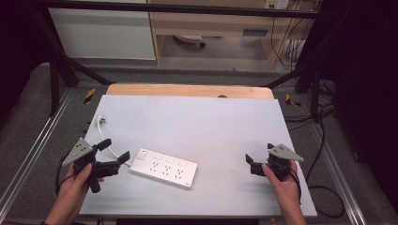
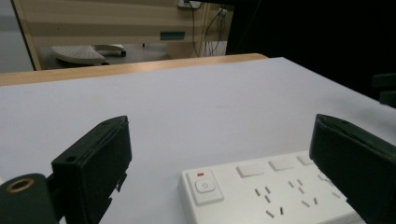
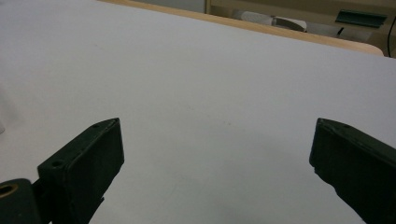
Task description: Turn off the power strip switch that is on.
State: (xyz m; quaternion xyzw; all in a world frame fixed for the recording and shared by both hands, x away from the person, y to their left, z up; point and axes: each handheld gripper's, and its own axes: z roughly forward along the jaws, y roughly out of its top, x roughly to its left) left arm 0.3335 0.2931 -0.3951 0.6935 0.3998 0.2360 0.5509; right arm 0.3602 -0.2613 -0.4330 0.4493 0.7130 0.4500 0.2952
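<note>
White pwr strip point(image 1: 164, 168) lies just right of wide-spread left claw point(image 1: 116, 150).

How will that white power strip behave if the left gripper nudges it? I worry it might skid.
The power strip looks flat, rigid and low, so it should slide, not tip. Its smooth casing probably skids easily on the table. The trailing cord may make it pivot.

White table point(image 1: 211, 122) (wooden far edge)
</note>
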